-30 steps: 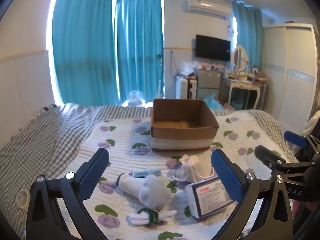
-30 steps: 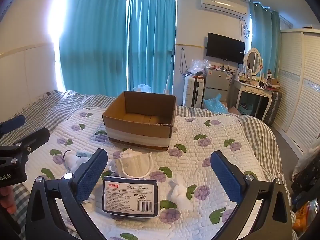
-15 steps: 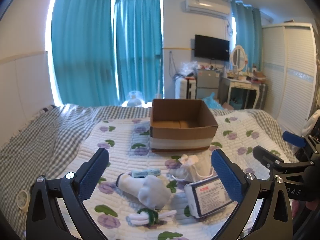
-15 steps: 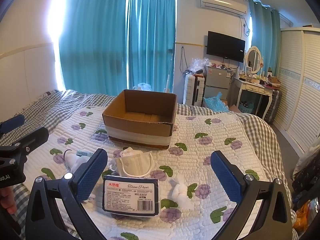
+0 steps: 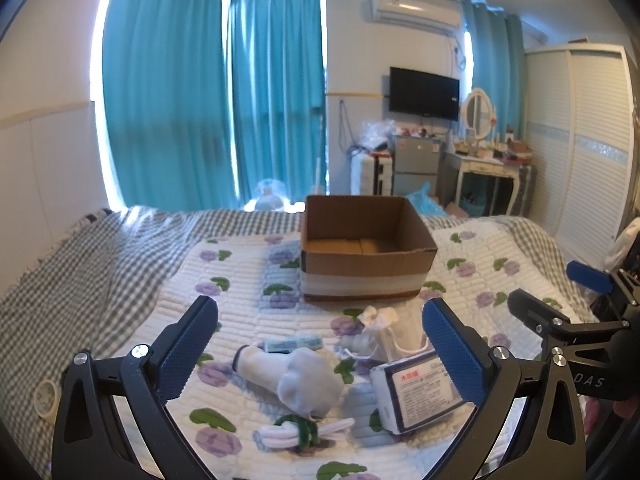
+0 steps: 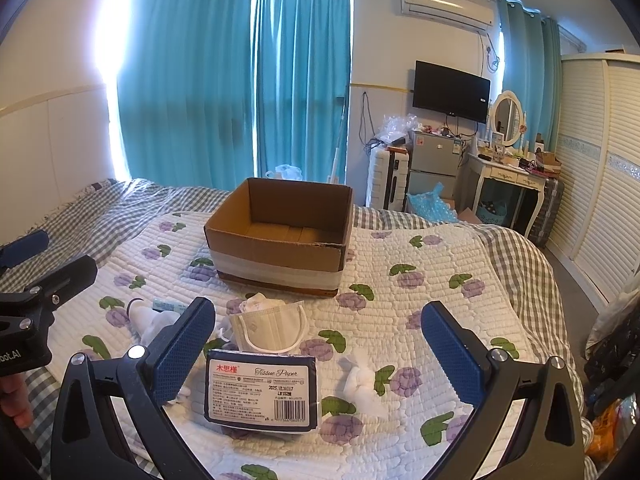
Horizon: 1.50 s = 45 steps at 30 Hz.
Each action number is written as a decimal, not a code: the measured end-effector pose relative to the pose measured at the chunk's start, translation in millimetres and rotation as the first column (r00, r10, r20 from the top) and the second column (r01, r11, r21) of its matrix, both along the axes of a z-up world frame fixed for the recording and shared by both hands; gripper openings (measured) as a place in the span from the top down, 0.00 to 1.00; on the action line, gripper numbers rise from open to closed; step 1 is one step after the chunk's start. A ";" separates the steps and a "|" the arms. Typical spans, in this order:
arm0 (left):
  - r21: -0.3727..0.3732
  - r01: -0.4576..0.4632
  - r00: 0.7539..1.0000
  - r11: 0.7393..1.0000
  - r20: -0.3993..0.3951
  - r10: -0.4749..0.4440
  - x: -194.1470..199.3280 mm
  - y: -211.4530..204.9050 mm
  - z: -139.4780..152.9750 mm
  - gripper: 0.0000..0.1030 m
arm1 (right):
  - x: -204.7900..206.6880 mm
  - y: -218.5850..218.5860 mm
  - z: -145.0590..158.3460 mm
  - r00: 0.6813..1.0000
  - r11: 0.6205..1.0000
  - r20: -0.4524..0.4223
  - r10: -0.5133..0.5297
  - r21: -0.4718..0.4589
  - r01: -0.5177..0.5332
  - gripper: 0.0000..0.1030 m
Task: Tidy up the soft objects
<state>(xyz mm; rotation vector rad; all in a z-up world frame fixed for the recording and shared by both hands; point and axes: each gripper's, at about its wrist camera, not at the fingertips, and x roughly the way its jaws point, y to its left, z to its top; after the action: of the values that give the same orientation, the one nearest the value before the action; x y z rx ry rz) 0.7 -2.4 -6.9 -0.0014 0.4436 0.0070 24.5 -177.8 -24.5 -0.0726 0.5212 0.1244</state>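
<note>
- Bedroom quilt (image 6: 440, 248) is carrying an empty box (image 6: 280, 252) toward its far edge, with the soft things lying nearer you.
- You are starting: nothing is boxed yet.
- Your right gripper (image 6: 318, 344) is hanging wide over the tissue pack (image 6: 262, 390); your left gripper (image 5: 320, 344) is gaping over the sock (image 5: 296, 376).
- Next you are likely lowering and pinching gently.

The tissue pack (image 6: 262, 394) carries a white label reading "Tissue Paper" in script beside a red box of Chinese characters; the date and barcode lines beneath are too small to read surely. In the left wrist view the right tool (image 5: 576, 344) shows "DAS" on its body. In the right wrist view the left tool (image 6: 28, 316) shows "oot.AI".
</note>
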 end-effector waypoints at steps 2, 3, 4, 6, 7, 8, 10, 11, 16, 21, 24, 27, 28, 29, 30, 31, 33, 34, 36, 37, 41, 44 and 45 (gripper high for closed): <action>0.004 -0.001 1.000 1.000 -0.003 0.001 0.0 0.1 -0.9 0.00 | -0.2 -0.4 0.2 1.000 1.000 0.001 -0.001 0.001 0.001 0.00; 0.004 0.000 1.000 1.000 -0.003 0.000 -0.5 0.2 -1.3 0.00 | 0.0 -0.3 0.2 1.000 1.000 0.001 -0.001 -0.001 0.001 0.00; 0.005 0.000 1.000 1.000 -0.003 0.000 -0.6 0.0 -1.7 0.00 | 0.2 -0.4 0.2 1.000 1.000 0.002 -0.001 -0.001 0.001 0.00; 0.005 0.001 1.000 1.000 -0.003 -0.001 -0.9 0.1 -2.1 0.00 | 0.3 -0.4 0.4 1.000 1.000 0.001 -0.001 -0.001 0.001 0.00; 0.006 0.001 1.000 1.000 -0.004 -0.001 -0.3 -0.1 -1.5 0.00 | 0.3 -0.3 0.4 1.000 1.000 0.001 -0.001 -0.001 0.001 0.00; 0.006 0.001 1.000 1.000 -0.004 -0.001 -0.2 -0.1 -1.4 0.00 | 0.3 -0.2 0.3 1.000 1.000 0.001 -0.001 -0.002 0.001 0.00; 0.006 0.002 1.000 1.000 -0.006 -0.002 -0.5 0.5 -1.7 0.00 | 0.3 -0.3 0.3 1.000 1.000 0.001 -0.001 -0.003 0.001 0.00; 0.005 0.001 1.000 1.000 -0.007 -0.001 -0.3 0.1 -1.5 0.00 | 0.3 -0.4 0.4 1.000 1.000 0.001 -0.001 -0.003 0.001 0.00; 0.006 0.001 1.000 1.000 -0.007 -0.001 0.0 -0.2 -1.6 0.00 | 0.5 -0.5 0.3 1.000 1.000 0.001 -0.002 -0.002 0.002 0.00; 0.006 0.001 1.000 1.000 -0.007 -0.001 0.2 -0.1 -1.3 0.00 | 0.5 -0.4 0.3 1.000 1.000 0.000 -0.001 -0.002 0.001 0.00; 0.006 0.002 1.000 1.000 -0.007 -0.002 0.2 -0.3 -1.4 0.00 | 0.4 -0.2 0.3 1.000 1.000 0.000 -0.001 -0.003 0.001 0.00; 0.007 0.000 1.000 1.000 -0.007 0.000 0.0 -0.2 -1.1 0.00 | 0.6 -0.1 0.3 1.000 1.000 0.000 -0.001 -0.004 0.001 0.00; 0.008 0.000 1.000 1.000 -0.006 0.000 -0.3 -0.5 -0.5 0.00 | 0.6 -0.1 0.5 1.000 1.000 0.000 -0.002 -0.004 0.002 0.00; 0.009 0.001 1.000 1.000 -0.004 -0.001 -0.4 -0.5 -0.1 0.00 | 0.5 -0.2 0.5 1.000 1.000 0.001 -0.001 -0.004 0.001 0.00; 0.010 0.000 1.000 1.000 -0.002 0.000 -0.9 -0.6 0.6 0.00 | 0.6 -0.2 0.6 1.000 1.000 0.000 -0.001 -0.003 0.001 0.00; 0.011 0.001 1.000 1.000 -0.001 -0.001 -1.6 -0.5 1.6 0.00 | 0.5 -0.2 0.7 1.000 1.000 0.001 -0.001 -0.003 0.001 0.00; 0.014 0.000 1.000 1.000 0.006 0.000 -3.3 -0.6 4.3 0.00 | 0.5 -0.1 1.0 1.000 1.000 0.004 -0.001 -0.003 0.001 0.00; 0.015 0.000 1.000 1.000 0.006 0.000 -3.4 -0.6 6.4 0.00 | -0.4 -0.5 1.1 1.000 1.000 0.007 0.000 -0.003 0.000 0.00; 0.012 0.004 1.000 1.000 0.009 -0.004 -4.4 -0.8 9.4 0.00 | -2.6 -1.1 2.4 1.000 1.000 0.013 0.002 -0.002 -0.002 0.00; 0.010 0.004 1.000 1.000 0.010 -0.004 -5.3 -0.9 10.7 0.00 | -3.9 -1.6 3.5 1.000 1.000 0.017 0.003 -0.002 -0.003 0.00; 0.004 0.010 0.999 1.000 0.030 -0.011 -12.2 -0.7 20.5 0.00 | -11.3 -0.5 12.1 0.999 1.000 0.038 0.007 -0.006 -0.007 0.00; -0.006 0.017 0.999 1.000 0.048 -0.017 -16.7 0.9 27.8 0.00 | -15.7 1.7 19.5 0.999 1.000 0.050 0.010 -0.010 -0.010 0.00; -0.008 0.021 0.999 1.000 0.049 -0.021 -17.4 1.2 28.9 0.00 | -17.1 1.7 21.0 0.999 1.000 0.052 0.010 -0.011 -0.010 0.00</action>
<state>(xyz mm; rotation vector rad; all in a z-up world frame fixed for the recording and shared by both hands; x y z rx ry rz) -16.7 -1.2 22.1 -0.0054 0.3949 -0.0153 7.3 -176.1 -3.4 -0.0892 0.4695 0.1291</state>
